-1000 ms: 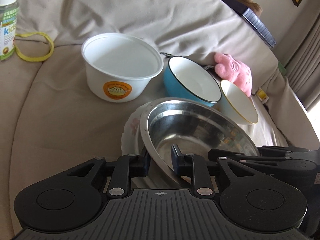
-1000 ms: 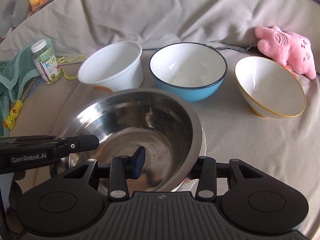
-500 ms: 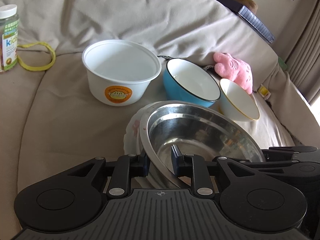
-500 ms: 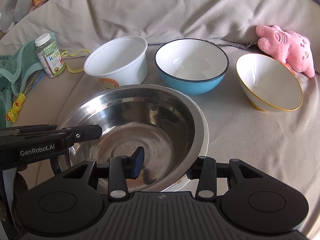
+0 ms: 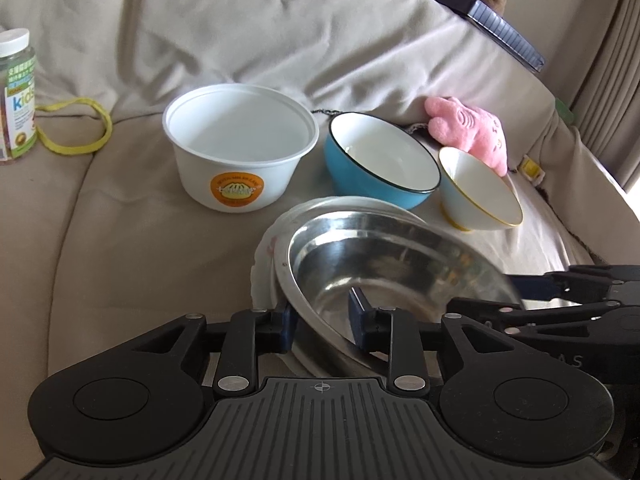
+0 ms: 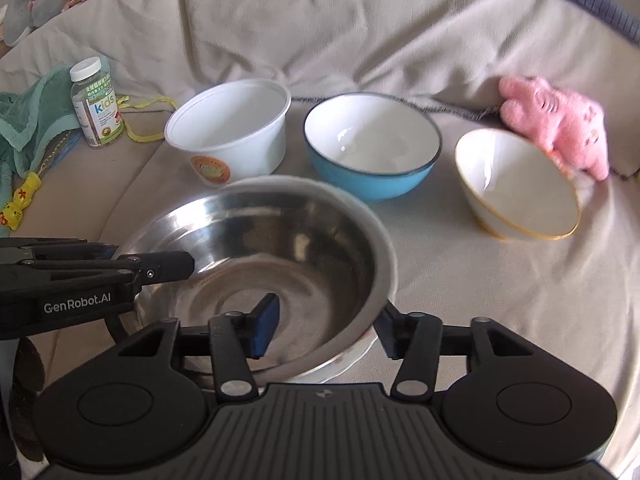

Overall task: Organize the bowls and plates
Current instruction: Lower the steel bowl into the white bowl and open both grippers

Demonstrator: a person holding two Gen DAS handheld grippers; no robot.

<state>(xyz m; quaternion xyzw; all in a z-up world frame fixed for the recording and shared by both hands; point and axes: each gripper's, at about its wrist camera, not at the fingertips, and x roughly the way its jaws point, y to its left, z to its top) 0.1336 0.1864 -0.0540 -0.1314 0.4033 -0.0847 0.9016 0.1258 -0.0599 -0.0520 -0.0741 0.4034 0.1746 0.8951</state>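
Note:
A steel bowl (image 5: 384,264) (image 6: 280,256) sits on a white plate (image 5: 266,256) (image 6: 340,364) on the sofa seat. My left gripper (image 5: 320,320) is shut on the bowl's near rim, one finger inside and one outside. My right gripper (image 6: 326,330) straddles the opposite rim, jaws wider, gripping bowl and plate edge. Behind stand a white plastic bowl (image 5: 240,152) (image 6: 232,136), a blue bowl (image 5: 380,160) (image 6: 372,144) and a gold-rimmed white bowl (image 5: 476,188) (image 6: 516,184).
A vitamin bottle (image 5: 16,96) (image 6: 96,104) and yellow band (image 5: 76,128) lie at left. A pink plush (image 5: 468,132) (image 6: 556,120) rests by the gold-rimmed bowl. A teal cloth (image 6: 28,120) lies far left. Sofa cushions (image 5: 280,32) rise behind.
Both grippers with the steel bowl and plate have lowered and drawn back a little from the row of bowls. The grips are unchanged.

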